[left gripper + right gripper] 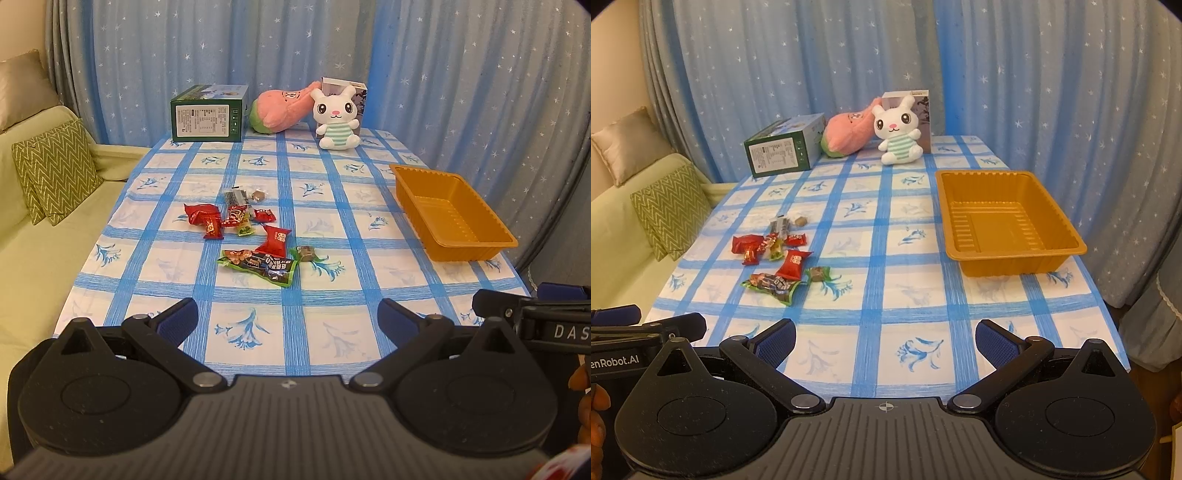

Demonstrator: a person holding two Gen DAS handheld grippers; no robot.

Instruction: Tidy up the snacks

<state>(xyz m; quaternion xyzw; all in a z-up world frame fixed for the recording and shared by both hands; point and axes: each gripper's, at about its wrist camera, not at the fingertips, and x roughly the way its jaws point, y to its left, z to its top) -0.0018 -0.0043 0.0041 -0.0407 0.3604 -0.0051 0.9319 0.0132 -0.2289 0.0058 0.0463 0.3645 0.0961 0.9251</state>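
Observation:
Several wrapped snacks (243,236) lie scattered on the blue checked tablecloth, left of the middle; they also show in the right wrist view (775,258). The nearest is a long green and black packet (258,266) (772,285). An empty orange plastic tray (452,212) (1004,221) stands at the table's right edge. My left gripper (288,317) is open and empty above the table's near edge. My right gripper (885,338) is open and empty, beside the left one, nearer the tray.
At the table's far end stand a green box (207,114), a pink plush (284,107), a white rabbit plush (338,118) and a small carton (356,92). A sofa with a green cushion (55,170) lies left. Blue starred curtains hang behind.

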